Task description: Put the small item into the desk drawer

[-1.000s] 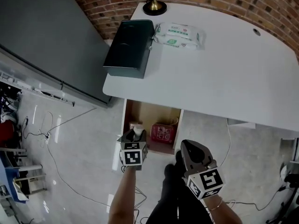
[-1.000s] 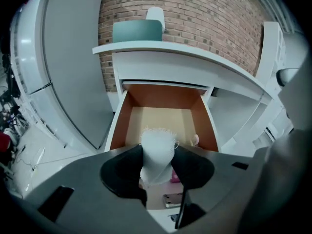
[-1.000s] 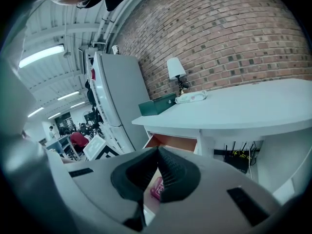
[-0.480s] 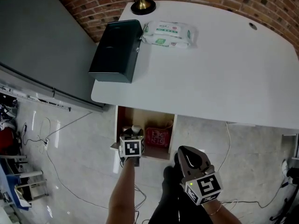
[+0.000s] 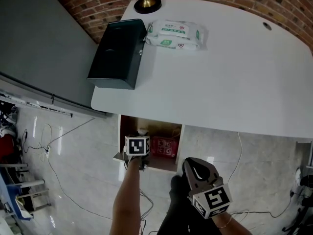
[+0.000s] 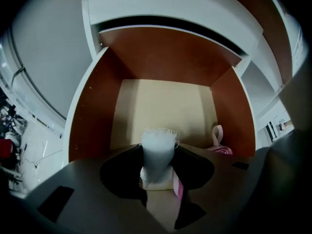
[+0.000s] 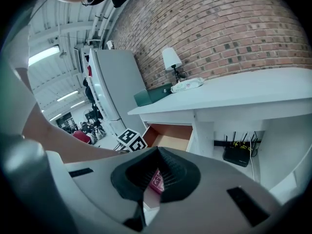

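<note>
Left gripper fingers clamp white item over drawer front edge (open room behind); right gripper fingers together.

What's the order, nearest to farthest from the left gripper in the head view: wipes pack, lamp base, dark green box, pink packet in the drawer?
1. Pink packet, in the drawer, just right of the left gripper.
2. Dark green box, desk left edge.
3. Wipes pack, right of the box.
4. Lamp base, back corner.

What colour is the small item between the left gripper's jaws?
White. The small white item shows best in the left gripper view.
</note>
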The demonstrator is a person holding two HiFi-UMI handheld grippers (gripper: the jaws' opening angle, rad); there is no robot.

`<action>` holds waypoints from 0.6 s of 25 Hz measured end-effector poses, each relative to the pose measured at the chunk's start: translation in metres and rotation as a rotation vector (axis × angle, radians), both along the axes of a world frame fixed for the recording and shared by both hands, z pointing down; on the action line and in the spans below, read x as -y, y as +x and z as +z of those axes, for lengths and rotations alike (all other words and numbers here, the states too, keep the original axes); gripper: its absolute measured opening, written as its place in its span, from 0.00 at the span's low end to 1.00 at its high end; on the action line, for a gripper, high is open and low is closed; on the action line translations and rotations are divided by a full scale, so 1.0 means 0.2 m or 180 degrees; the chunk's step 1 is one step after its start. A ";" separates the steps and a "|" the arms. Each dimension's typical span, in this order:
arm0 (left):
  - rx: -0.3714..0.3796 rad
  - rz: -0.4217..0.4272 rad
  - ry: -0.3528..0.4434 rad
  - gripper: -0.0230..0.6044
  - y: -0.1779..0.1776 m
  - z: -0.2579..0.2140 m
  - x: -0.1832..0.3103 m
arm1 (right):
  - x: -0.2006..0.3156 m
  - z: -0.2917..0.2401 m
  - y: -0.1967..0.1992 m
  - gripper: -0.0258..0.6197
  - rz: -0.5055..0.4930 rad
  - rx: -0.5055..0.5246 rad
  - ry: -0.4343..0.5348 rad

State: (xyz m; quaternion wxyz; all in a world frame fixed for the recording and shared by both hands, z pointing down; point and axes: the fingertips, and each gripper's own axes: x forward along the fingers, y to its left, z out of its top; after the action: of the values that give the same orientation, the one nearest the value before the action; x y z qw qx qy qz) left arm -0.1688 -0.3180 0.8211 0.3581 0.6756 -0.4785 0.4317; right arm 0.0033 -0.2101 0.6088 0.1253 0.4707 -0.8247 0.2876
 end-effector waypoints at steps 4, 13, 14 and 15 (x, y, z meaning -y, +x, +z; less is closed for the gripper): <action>0.0017 -0.0003 -0.0085 0.35 0.01 0.08 0.02 | 0.01 0.02 -0.02 0.05 -0.0051 -0.0015 -0.0014; 0.0137 0.0055 -0.0319 0.35 0.01 0.20 0.02 | 0.03 0.04 -0.01 0.05 -0.0083 -0.0044 -0.0028; 0.0132 0.0043 -0.0323 0.35 0.01 0.20 0.03 | 0.03 0.05 -0.01 0.05 -0.0078 -0.0047 -0.0035; 0.0124 0.0030 -0.0322 0.35 0.02 0.21 0.03 | 0.03 0.05 0.00 0.05 -0.0063 -0.0044 -0.0045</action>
State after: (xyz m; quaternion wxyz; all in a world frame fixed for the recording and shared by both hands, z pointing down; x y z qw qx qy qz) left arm -0.1657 -0.3239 0.8628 0.3804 0.6504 -0.4597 0.4701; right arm 0.0031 -0.2169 0.6193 0.1372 0.4635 -0.8264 0.2888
